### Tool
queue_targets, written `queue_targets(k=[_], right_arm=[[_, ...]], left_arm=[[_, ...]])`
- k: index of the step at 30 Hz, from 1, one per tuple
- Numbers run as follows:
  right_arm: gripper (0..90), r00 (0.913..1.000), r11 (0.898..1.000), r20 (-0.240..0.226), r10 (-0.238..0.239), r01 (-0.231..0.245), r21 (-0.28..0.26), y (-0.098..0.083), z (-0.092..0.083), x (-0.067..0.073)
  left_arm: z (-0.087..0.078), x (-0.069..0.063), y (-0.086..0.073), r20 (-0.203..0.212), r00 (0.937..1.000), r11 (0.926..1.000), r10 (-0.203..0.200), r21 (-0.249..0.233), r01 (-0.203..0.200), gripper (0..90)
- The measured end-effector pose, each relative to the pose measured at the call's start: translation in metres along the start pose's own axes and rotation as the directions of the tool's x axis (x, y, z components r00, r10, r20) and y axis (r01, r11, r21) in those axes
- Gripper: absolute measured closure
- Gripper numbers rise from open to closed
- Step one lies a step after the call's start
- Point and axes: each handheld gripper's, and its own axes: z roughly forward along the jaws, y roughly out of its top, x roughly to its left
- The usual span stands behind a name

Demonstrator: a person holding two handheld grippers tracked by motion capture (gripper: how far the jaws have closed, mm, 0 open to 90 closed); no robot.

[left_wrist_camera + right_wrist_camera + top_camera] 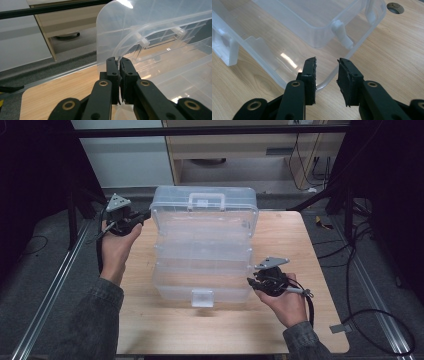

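The left gripper has its fingers pinched shut on the thin clear edge of the lid, at its left corner, where the lid of the clear plastic tiered box stands raised at the far side of the table. The right gripper has its fingers parted, with the near right corner rim of the bottom tray lying between them and neither pad pressing on it; seen from above, it sits at the tray's right front corner. The work looks to be swinging the box open or shut, so the lid should follow the arc of its hinge arms, with the left wrist turning along with it and no sideways pull on the thin wall. A thin plastic edge can slip from a pinch, so a slow, steady swing seems wise. The right fingers would do well to close on the rim and brace the base. The box stands mid-table, its back close to the far edge and the lid leaning out over it, while bare wood lies in front and to the right for both hands to move.
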Motion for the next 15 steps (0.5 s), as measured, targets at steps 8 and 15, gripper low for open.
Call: queue_targets(k=[8, 15], right_arm=[[67.1, 1.0, 1.0, 0.006, 0.006, -0.006, -0.002, -0.0003, 0.0014, -0.0004], [67.1, 1.0, 1.0, 0.004, 0.002, -0.002, -0.002, -0.0002, 0.0015, -0.0003]], left_arm=[[0.0039, 0.0027, 0.0025, 0.004, 0.9999, 0.9999, -0.015, 0.002, 0.015, 86.7], [0.0075, 0.0046, 0.0062, 0.005, 0.9998, 0.9998, -0.018, 0.012, 0.018, 86.9]])
